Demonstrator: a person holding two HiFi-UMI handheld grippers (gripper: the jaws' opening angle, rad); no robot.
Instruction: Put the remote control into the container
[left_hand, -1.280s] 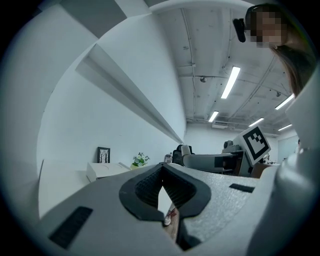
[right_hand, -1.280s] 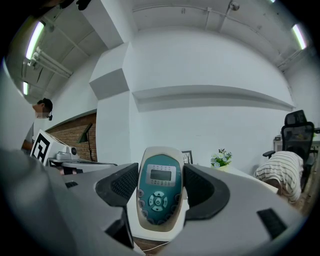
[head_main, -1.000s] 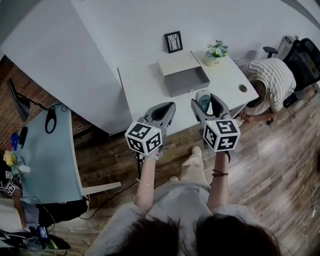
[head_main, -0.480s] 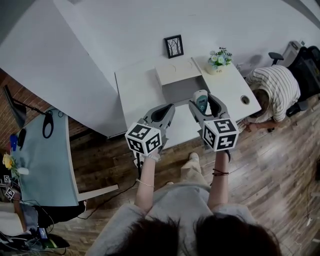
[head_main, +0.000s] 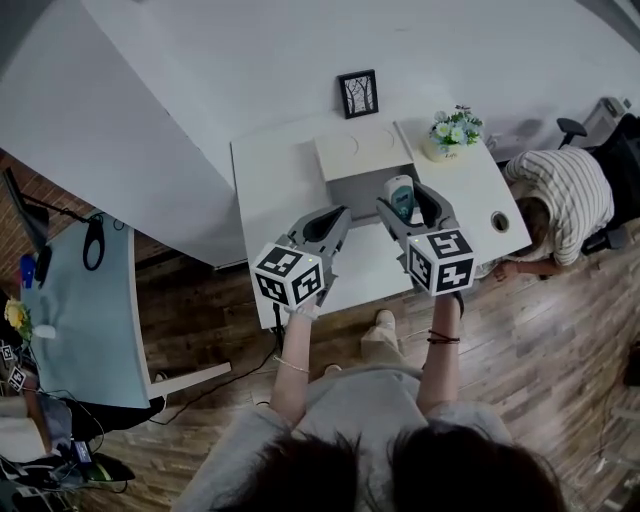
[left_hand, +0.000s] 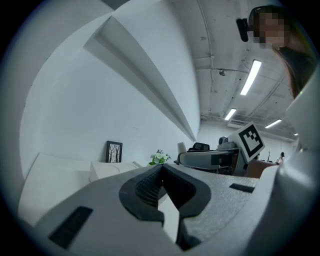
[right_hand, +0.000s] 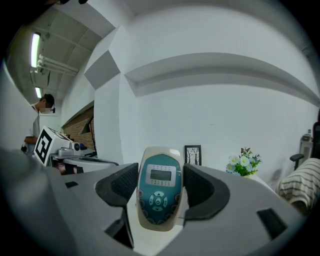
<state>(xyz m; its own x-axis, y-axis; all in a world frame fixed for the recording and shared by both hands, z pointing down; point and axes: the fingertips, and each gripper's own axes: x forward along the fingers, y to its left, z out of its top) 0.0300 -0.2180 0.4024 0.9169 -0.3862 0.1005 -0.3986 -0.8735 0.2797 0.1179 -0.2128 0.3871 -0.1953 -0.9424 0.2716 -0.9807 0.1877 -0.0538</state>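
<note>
My right gripper (head_main: 404, 200) is shut on a cream and teal remote control (head_main: 401, 197), held upright between the pads (right_hand: 122, 183). In the right gripper view the remote control (right_hand: 159, 186) shows its small screen and buttons. It hangs over the near edge of the grey open container (head_main: 362, 185), whose beige lid (head_main: 355, 153) lies tipped back behind it. My left gripper (head_main: 336, 218) is shut and empty, held above the white desk (head_main: 275, 195) left of the container. In the left gripper view its jaws (left_hand: 161, 186) meet with nothing between them.
A framed picture (head_main: 358, 93) leans on the wall behind the container. A small pot of flowers (head_main: 452, 132) stands at the desk's back right. A person in a striped shirt (head_main: 562, 190) bends down right of the desk. A pale blue table (head_main: 75, 320) stands at left.
Both grippers have moved forward over the desk. The remote control now sits over the container's near edge rather than short of it.
</note>
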